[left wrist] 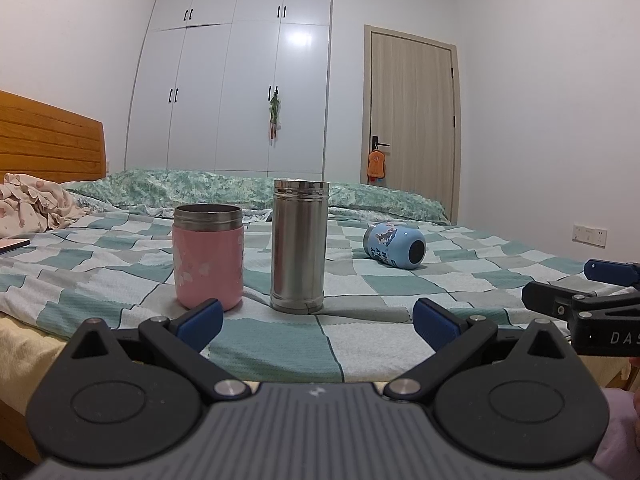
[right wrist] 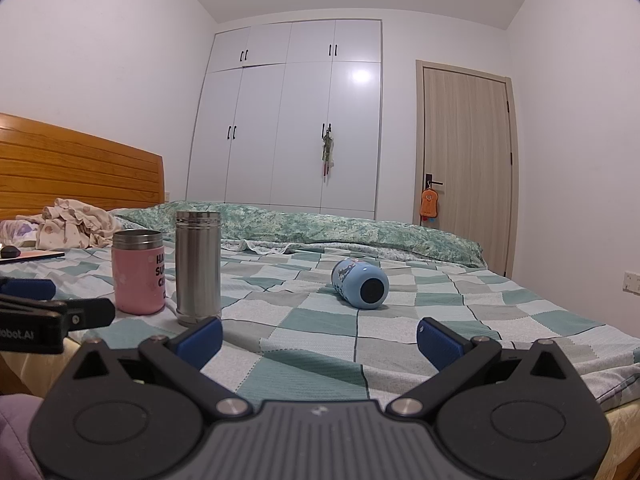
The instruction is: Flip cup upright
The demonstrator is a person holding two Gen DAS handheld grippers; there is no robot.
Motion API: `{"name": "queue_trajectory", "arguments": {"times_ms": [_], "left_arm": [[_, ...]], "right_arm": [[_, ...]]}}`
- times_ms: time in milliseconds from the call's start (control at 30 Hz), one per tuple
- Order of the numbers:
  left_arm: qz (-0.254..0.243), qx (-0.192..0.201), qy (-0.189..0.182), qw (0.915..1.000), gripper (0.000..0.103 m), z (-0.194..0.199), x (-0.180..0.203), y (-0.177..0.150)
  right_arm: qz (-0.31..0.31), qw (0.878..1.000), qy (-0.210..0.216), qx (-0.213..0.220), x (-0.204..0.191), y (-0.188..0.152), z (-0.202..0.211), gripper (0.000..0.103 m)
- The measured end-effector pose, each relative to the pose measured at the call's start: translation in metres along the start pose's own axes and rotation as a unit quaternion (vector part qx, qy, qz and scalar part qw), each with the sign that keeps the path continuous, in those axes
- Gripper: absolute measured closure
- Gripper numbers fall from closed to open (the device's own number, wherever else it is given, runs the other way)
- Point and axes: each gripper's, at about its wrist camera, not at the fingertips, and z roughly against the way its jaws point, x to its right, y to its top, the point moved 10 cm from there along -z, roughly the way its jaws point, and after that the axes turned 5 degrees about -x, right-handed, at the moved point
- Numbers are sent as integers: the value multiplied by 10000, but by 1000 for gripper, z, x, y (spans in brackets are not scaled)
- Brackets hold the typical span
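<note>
A light blue cup (left wrist: 394,249) lies on its side on the checked bedspread, its dark base toward me; it also shows in the right wrist view (right wrist: 360,283). A pink cup (left wrist: 208,255) and a tall steel cup (left wrist: 299,246) stand upright to its left, also seen in the right wrist view as the pink cup (right wrist: 138,272) and steel cup (right wrist: 198,268). My left gripper (left wrist: 316,320) is open and empty near the bed's front edge, facing the steel cup. My right gripper (right wrist: 318,340) is open and empty, well short of the blue cup.
The checked bedspread (right wrist: 440,320) covers the bed. A folded green quilt (right wrist: 320,224) lies along the far side. Crumpled clothes (right wrist: 76,228) and a flat dark item (right wrist: 32,256) lie at the left by the wooden headboard (right wrist: 80,172). The right gripper shows at the left view's edge (left wrist: 580,308).
</note>
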Motion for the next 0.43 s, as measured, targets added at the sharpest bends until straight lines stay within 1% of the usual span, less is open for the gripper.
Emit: {"name": "queue_trajectory", "arguments": {"times_ms": [433], "left_arm": [[-29,42,-13,10000,0,0,-1,0]], "right_arm": [[7,10000,-2,2,0,0,0,0]]}}
